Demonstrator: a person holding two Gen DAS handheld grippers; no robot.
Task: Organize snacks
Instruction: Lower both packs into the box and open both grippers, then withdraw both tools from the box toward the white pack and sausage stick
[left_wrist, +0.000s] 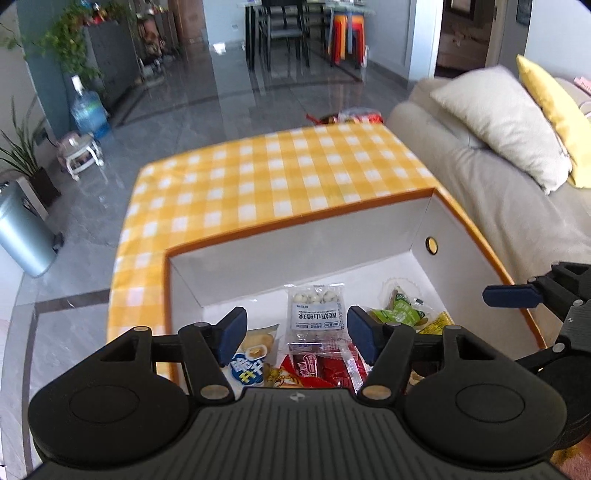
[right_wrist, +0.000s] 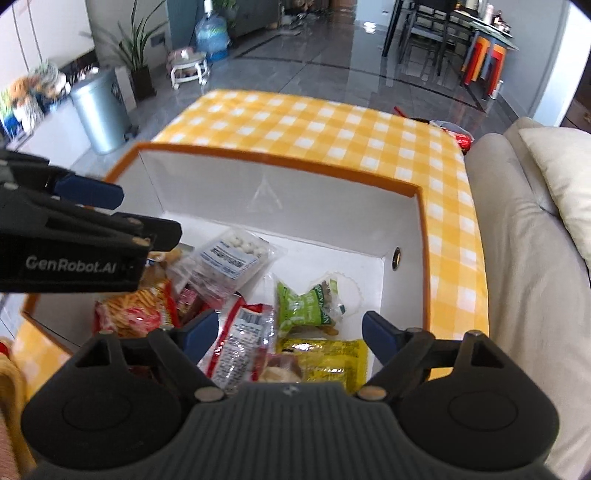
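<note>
The snack packets lie heaped on the white floor of an orange-rimmed box (right_wrist: 413, 192) that sits at the near end of the worktop (right_wrist: 314, 125), which wears a yellow checked cloth. Among them are a clear packet of white balls (left_wrist: 317, 310), a green packet (right_wrist: 299, 304) toward the box's right wall, a yellow packet (right_wrist: 325, 360) nearest the camera, a red-edged packet (right_wrist: 240, 343) and a striped orange one (right_wrist: 133, 310) by the left wall.

The left gripper (left_wrist: 293, 334) hangs over the box with its jaws spread and nothing between them. The right gripper (right_wrist: 286, 338) hangs over the same heap, jaws likewise spread and empty; no packet is pinched by either.

I judge that a drop into the box is done. The cloth beyond the box shows bare, though red wrappers (right_wrist: 458, 133) peep past its far right corner. The next move calls for finding any snack not yet in the box and reaching there.
</note>
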